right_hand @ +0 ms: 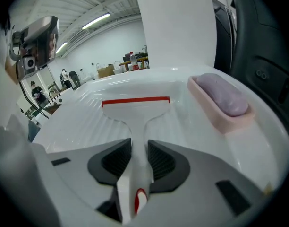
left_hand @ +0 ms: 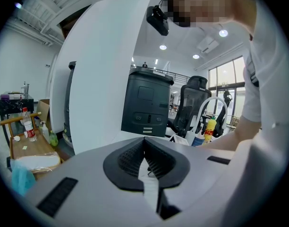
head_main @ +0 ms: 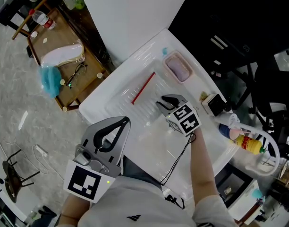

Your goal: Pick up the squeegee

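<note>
The left gripper is held by the white basin's near edge, jaws pressed together with nothing between them. The squeegee is found at the basin's ribbed middle, its handle clamped by the right gripper. A pink soap dish is seen further right.

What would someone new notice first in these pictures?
The white squeegee with a red blade edge, in the middle of the ridged white basin, has its handle clamped between the right gripper's jaws. Near the basin's far corner sits a pink soap dish holding a lilac soap bar. The left gripper hangs shut and empty by the basin's near edge.
</note>
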